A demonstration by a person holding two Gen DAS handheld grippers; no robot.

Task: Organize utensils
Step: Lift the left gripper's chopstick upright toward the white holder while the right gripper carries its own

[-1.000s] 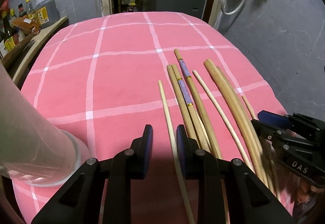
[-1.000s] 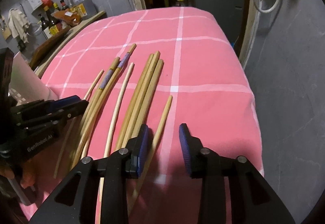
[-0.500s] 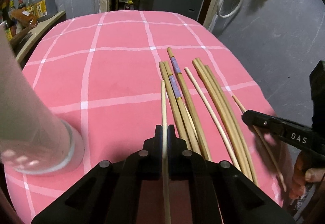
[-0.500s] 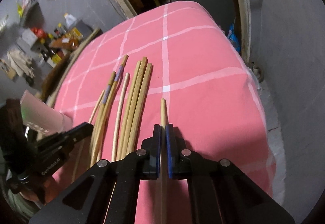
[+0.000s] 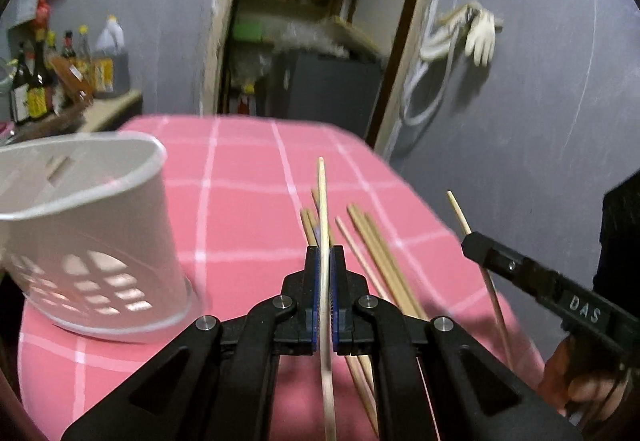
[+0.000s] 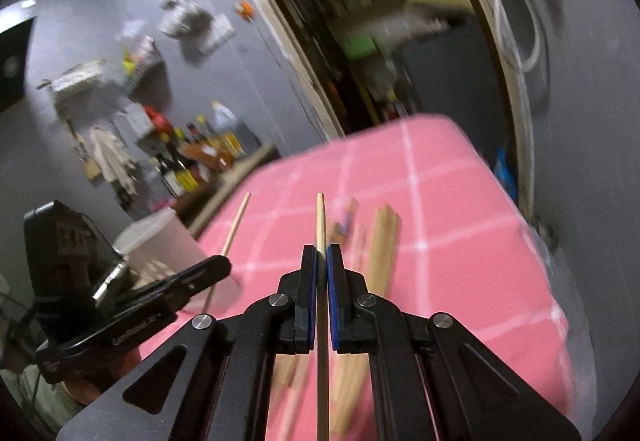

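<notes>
The tablecloth is coloured pink and crossed by a grid of thin white lines. The chopsticks left on it are pale tan, one banded in blue-violet. The perforated holder is white. Both gripper bodies are black, and blue pads are seen on the left gripper.

On the checked tablecloth a perforated utensil holder stands left of the loose chopsticks — sauce bottles on a counter behind it, a doorway beyond the table's far edge — a glove hangs right of it.
</notes>
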